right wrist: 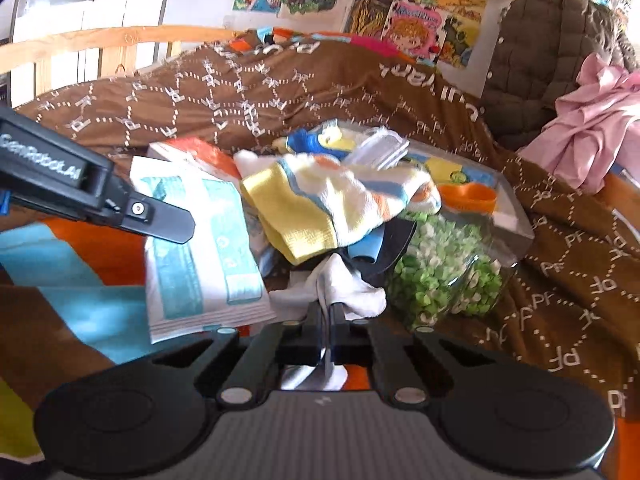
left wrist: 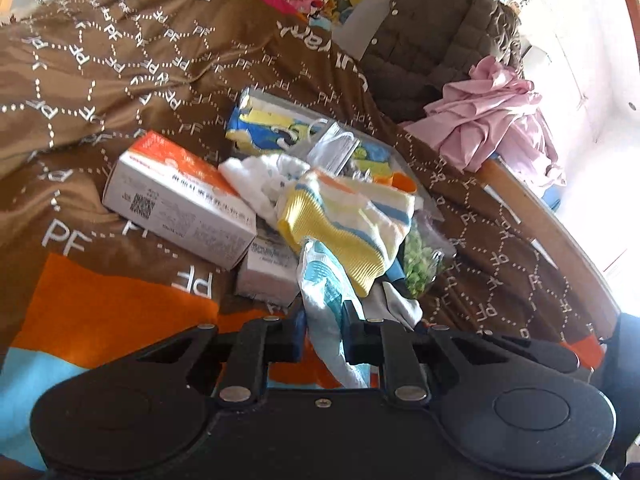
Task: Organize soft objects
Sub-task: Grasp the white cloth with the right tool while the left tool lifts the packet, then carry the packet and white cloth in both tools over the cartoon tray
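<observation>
- Left wrist view: low in the frame, the left gripper (left wrist: 325, 330) has its jaws closed on a white packet with teal print (left wrist: 326, 300), which hangs between them.
- Just above it, at frame centre, a yellow striped knit garment (left wrist: 352, 220) lies on the heap of soft things on the bed.
- Left of centre sits an orange-and-white box (left wrist: 176, 196) on the brown PF-patterned duvet (left wrist: 120, 72).
- Upper right: a pink cloth (left wrist: 492, 120) lies bunched below a dark quilted jacket (left wrist: 432, 48).
- Right wrist view: low at centre, the right gripper (right wrist: 327, 322) has its jaws shut on a white cloth (right wrist: 340, 288).
- At left, the left gripper (right wrist: 168, 224) reaches in and touches the teal-printed packet (right wrist: 200, 248).
- Right of centre, a clear bag of green bits (right wrist: 444, 272) lies just beside the knit garment (right wrist: 320, 204).
</observation>
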